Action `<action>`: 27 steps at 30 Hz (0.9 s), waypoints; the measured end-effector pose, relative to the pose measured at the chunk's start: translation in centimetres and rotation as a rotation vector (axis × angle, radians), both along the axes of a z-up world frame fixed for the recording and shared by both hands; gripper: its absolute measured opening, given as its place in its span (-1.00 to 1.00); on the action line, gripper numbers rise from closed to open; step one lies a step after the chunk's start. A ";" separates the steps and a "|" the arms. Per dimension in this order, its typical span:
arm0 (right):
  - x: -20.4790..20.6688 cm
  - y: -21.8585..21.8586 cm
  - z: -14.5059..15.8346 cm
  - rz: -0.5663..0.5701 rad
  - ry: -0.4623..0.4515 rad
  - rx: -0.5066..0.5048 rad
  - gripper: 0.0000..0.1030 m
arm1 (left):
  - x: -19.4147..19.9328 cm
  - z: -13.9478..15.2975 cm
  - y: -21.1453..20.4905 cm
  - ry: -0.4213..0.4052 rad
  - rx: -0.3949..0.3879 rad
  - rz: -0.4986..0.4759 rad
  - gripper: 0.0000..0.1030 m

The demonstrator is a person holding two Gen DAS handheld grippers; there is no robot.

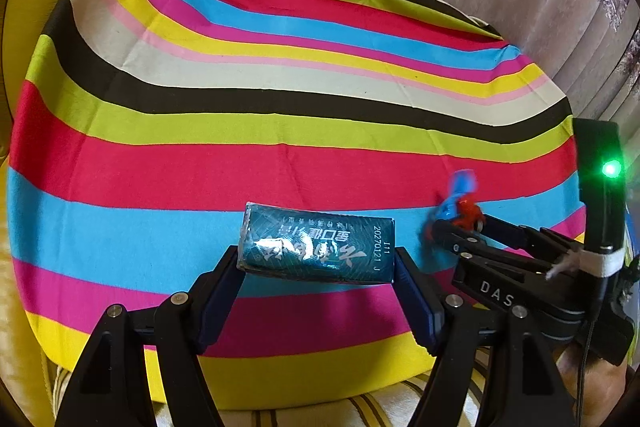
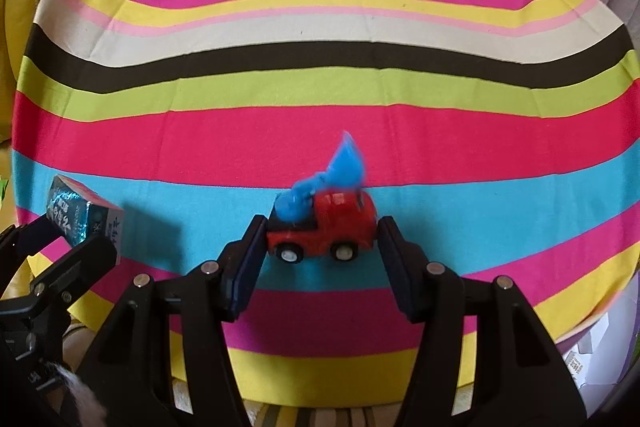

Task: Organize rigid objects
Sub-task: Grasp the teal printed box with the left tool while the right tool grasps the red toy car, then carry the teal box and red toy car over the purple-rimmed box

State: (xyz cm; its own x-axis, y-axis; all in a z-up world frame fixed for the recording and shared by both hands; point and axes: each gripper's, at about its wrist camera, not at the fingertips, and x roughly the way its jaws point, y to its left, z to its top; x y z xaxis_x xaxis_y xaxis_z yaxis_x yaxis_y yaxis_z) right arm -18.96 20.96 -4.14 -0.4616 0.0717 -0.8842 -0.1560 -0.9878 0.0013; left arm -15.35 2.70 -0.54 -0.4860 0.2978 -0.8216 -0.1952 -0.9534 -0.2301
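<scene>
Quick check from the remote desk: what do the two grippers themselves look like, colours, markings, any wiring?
Both are matte black plastic linkages with silver rivets and dark navy pads. The left gripper and right gripper match. The left wrist view shows white letters "DAS" on the right one, a green light, white tape and a thin black cable.
</scene>
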 end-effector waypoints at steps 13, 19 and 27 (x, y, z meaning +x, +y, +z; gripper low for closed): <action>4.7 1.1 2.7 -0.006 0.067 -0.017 0.15 | 2.7 1.2 0.7 0.019 0.050 0.036 0.44; 7.2 2.7 3.8 -0.026 0.095 -0.050 0.15 | 3.8 1.6 1.7 0.028 0.053 0.021 0.44; 10.4 4.6 4.7 -0.054 0.118 -0.079 0.15 | 4.8 2.3 3.4 0.041 0.055 -0.020 0.44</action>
State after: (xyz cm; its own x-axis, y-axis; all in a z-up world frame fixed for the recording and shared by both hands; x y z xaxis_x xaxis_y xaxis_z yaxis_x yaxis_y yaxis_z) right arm -8.55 25.56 0.58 -0.5596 0.0315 -0.8281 -0.2035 -0.9739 0.1004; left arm -10.50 6.10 1.75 -0.5127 0.3519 -0.7831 -0.2243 -0.9354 -0.2735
